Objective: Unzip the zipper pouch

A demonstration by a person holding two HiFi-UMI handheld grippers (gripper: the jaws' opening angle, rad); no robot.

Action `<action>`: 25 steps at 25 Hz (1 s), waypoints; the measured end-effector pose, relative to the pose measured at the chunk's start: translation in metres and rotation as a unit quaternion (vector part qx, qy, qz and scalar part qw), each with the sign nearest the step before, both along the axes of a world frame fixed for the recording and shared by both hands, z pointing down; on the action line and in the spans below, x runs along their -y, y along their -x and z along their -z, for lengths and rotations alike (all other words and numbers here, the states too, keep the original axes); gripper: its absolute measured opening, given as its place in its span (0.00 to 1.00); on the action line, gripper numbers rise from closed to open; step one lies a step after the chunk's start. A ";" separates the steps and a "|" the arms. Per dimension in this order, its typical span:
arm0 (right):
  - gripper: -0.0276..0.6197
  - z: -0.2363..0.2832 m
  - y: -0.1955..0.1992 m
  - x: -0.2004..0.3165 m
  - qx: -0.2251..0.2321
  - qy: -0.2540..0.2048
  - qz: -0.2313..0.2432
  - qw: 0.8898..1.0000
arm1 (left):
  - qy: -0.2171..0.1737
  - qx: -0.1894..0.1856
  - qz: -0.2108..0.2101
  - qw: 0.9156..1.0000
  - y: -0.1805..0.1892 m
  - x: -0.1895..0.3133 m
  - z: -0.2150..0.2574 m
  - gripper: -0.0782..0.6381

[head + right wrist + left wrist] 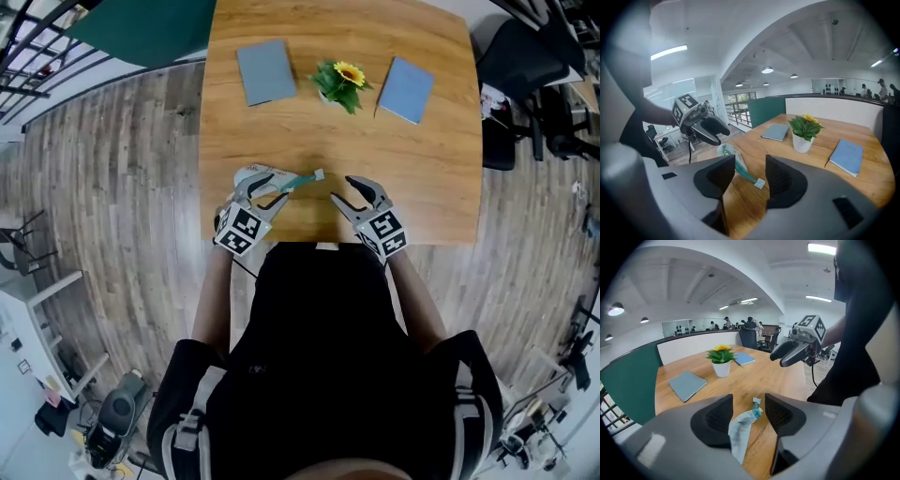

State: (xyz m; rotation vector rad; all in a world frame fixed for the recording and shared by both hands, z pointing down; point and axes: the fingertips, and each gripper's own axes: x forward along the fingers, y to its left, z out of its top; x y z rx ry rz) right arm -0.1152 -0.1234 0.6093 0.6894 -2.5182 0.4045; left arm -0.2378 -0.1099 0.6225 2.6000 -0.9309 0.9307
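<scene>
The zipper pouch (278, 180) is whitish with a teal zipper strip. It lies flat on the wooden table (412, 178) close to the near edge, with its small pale pull tab (319, 174) pointing right. My left gripper (263, 192) hovers over the pouch's left part with its jaws open. In the left gripper view the pouch (739, 431) shows in the gap between the pads, which are not pressing on it. My right gripper (343, 190) stands open just right of the tab with nothing in it. In the right gripper view the tab (760, 183) lies just ahead of the jaws.
A potted sunflower plant (339, 82) stands at the middle of the table. A grey notebook (265, 71) lies to its left and a blue one (406, 89) to its right. Black office chairs (525, 66) stand off the table's right side.
</scene>
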 end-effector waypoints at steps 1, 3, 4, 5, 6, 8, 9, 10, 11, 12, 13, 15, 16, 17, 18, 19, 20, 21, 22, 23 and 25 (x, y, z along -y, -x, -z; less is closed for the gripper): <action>0.36 -0.002 0.000 -0.001 -0.001 0.002 -0.003 1.000 | 0.003 0.005 -0.009 1.000 0.001 0.001 -0.003 0.41; 0.36 -0.006 0.001 -0.004 -0.003 0.004 -0.009 1.000 | 0.007 0.027 -0.032 0.999 0.003 0.000 -0.012 0.41; 0.35 -0.007 0.002 -0.005 -0.003 0.005 -0.012 1.000 | 0.008 0.044 -0.048 0.998 0.004 -0.002 -0.017 0.42; 0.35 -0.009 0.002 -0.007 -0.004 0.006 -0.014 1.000 | 0.009 0.062 -0.065 0.996 0.005 -0.003 -0.023 0.42; 0.35 -0.010 0.002 -0.008 -0.005 0.007 -0.016 1.000 | 0.009 0.080 -0.082 0.993 0.005 -0.005 -0.028 0.43; 0.35 -0.012 0.002 -0.010 -0.007 0.009 -0.021 1.000 | 0.012 0.103 -0.113 0.988 0.005 -0.009 -0.037 0.43; 0.34 -0.012 0.002 -0.011 -0.007 0.009 -0.024 1.000 | 0.014 0.110 -0.126 0.986 0.003 -0.010 -0.040 0.44; 0.34 -0.013 0.001 -0.011 -0.007 0.010 -0.028 1.000 | 0.015 0.117 -0.138 0.983 0.002 -0.011 -0.044 0.44; 0.34 -0.014 0.000 -0.011 -0.008 0.012 -0.031 0.999 | 0.014 0.127 -0.150 0.980 0.001 -0.011 -0.048 0.44; 0.34 -0.015 -0.001 -0.011 -0.008 0.013 -0.035 0.999 | 0.012 0.142 -0.162 0.976 0.000 -0.011 -0.053 0.44; 0.34 -0.016 -0.003 -0.011 -0.009 0.014 -0.038 0.999 | 0.008 0.161 -0.175 0.971 0.000 -0.010 -0.059 0.44; 0.34 -0.019 -0.006 -0.012 -0.009 0.014 -0.045 0.999 | 0.001 0.196 -0.198 0.960 0.002 -0.009 -0.071 0.44; 0.34 -0.020 -0.008 -0.012 -0.008 0.012 -0.049 0.999 | 0.001 0.204 -0.206 0.957 0.001 -0.008 -0.075 0.44; 0.34 -0.020 -0.009 -0.012 -0.007 0.011 -0.051 0.999 | 0.002 0.206 -0.211 0.956 -0.001 -0.007 -0.077 0.44; 0.34 -0.020 -0.010 -0.013 -0.007 0.011 -0.054 0.998 | 0.003 0.202 -0.213 0.956 -0.004 -0.006 -0.078 0.44; 0.34 -0.021 -0.012 -0.014 -0.008 0.013 -0.056 0.998 | 0.003 0.196 -0.213 0.957 -0.007 -0.005 -0.078 0.44; 0.34 -0.022 -0.013 -0.016 -0.009 0.017 -0.059 0.998 | 0.003 0.191 -0.214 0.958 -0.010 -0.003 -0.077 0.43; 0.34 -0.023 -0.015 -0.017 -0.011 0.021 -0.061 0.998 | 0.002 0.188 -0.215 0.958 -0.012 -0.002 -0.077 0.43; 0.34 -0.024 -0.016 -0.017 -0.012 0.023 -0.064 0.998 | 0.002 0.190 -0.219 0.957 -0.014 -0.002 -0.077 0.42; 0.34 -0.025 -0.017 -0.018 -0.012 0.025 -0.066 0.997 | 0.002 0.194 -0.224 0.955 -0.014 -0.002 -0.079 0.41; 0.34 -0.026 -0.019 -0.017 -0.008 0.029 -0.071 0.997 | 0.003 0.203 -0.232 0.951 -0.014 -0.004 -0.083 0.39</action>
